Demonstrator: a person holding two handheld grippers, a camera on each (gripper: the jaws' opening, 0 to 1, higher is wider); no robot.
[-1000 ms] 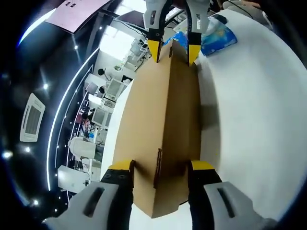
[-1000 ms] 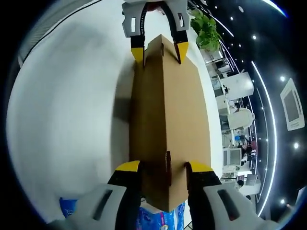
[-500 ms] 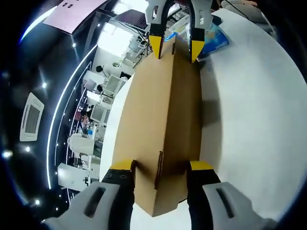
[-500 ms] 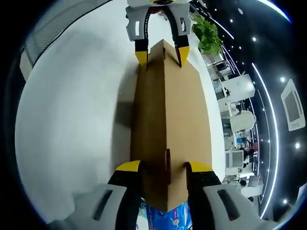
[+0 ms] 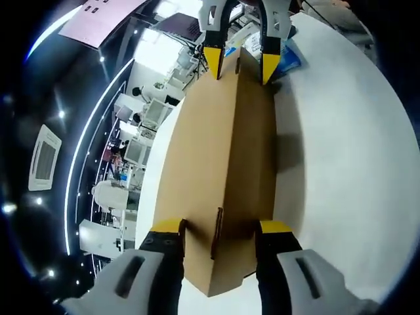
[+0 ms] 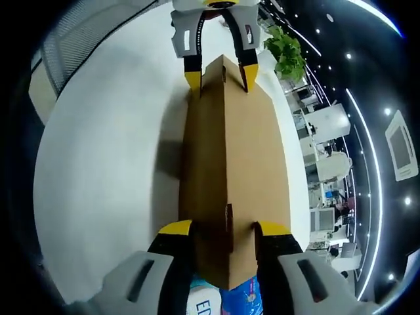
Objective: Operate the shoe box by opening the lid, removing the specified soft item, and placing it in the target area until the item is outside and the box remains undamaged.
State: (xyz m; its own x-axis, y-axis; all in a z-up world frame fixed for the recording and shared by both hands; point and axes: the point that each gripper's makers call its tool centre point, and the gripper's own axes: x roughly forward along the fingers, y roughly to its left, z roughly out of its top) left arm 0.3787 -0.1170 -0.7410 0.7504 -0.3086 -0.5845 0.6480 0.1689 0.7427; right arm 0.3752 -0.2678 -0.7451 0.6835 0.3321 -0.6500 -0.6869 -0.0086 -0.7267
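A brown cardboard shoe box (image 5: 226, 164) is held lengthwise between the two grippers over the white table (image 5: 341, 164). My left gripper (image 5: 220, 228) is shut on its near end. At the far end, the right gripper (image 5: 239, 65) clamps the box. In the right gripper view the same box (image 6: 226, 144) runs away from my right gripper (image 6: 223, 228), which is shut on its near end. The left gripper (image 6: 220, 75) holds the far end. A blue soft pack (image 6: 226, 298) lies below the box by the right gripper, and also shows as a blue pack (image 5: 289, 56).
A green potted plant (image 6: 285, 42) stands beyond the table edge. An office with desks and monitors (image 5: 141, 131) lies past the table's rim. A ceiling air vent (image 5: 42, 164) is at the left.
Both grippers keep their hold on the box ends. The views have shifted slightly; the blue pack shows smaller in the left gripper view and more of it under the box in the right.
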